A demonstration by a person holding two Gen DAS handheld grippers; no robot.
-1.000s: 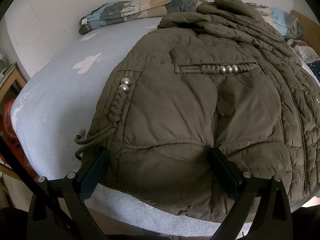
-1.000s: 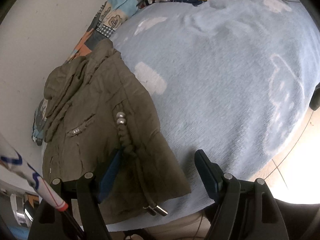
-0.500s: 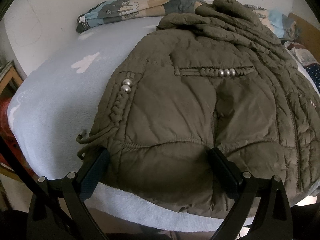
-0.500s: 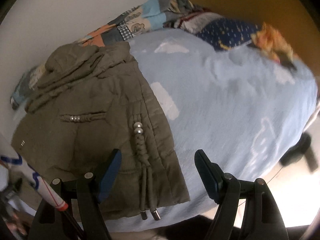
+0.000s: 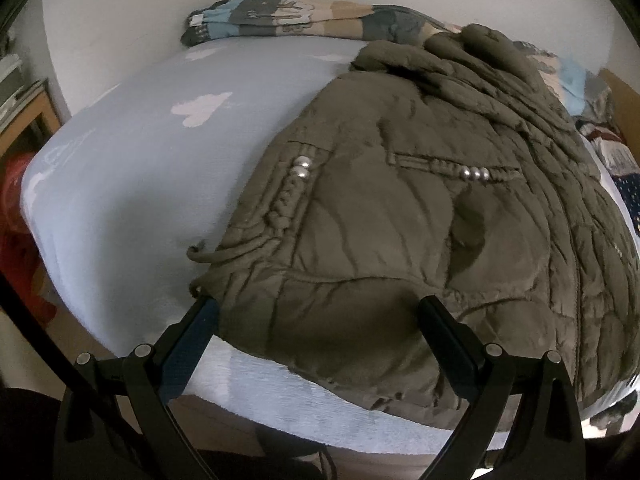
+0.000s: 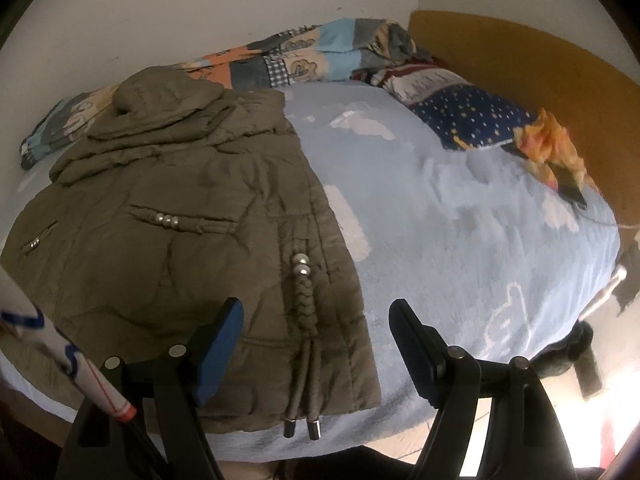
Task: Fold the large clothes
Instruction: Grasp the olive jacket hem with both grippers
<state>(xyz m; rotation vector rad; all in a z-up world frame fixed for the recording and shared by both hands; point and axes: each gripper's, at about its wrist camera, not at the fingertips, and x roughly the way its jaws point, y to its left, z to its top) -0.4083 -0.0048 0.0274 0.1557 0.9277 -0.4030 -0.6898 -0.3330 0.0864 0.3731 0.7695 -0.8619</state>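
Bedroom, pale wall behind; a bed (image 6: 460, 248) under a light blue fleece cover with white cloud shapes, a wooden headboard (image 6: 532, 76) at the far right. Item one: an olive padded jacket (image 5: 400, 220), lying flat on the near part of the bed with its hem at the front edge and its hood or collar bunched toward the wall. Fittings: braided cords with silver beads (image 6: 301, 264) at the side seam, two metal-tipped cord ends (image 6: 302, 428) hanging at the hem, a beaded pocket trim (image 5: 474, 173). Item two: a patchwork blanket (image 5: 288, 20) rolled along the wall. Item three: a star-print pillow (image 6: 468, 116) near the headboard. Left hand-held gripper (image 5: 320, 320): jaws apart, straddling the hem, nothing clamped. Right hand-held gripper (image 6: 316, 320): jaws apart, above the jacket's corner with the cords, gripping nothing. Handling, by judgement: quilted and puffy, soft, bulky rather than heavy, likely springy and inclined to reopen once folded; the shell looks smooth and may slip. Best holds appear to be the stitched hem corners or the side seam, pinching through the full padded layer; avoid the loose cords, which would pull without carrying the cloth.
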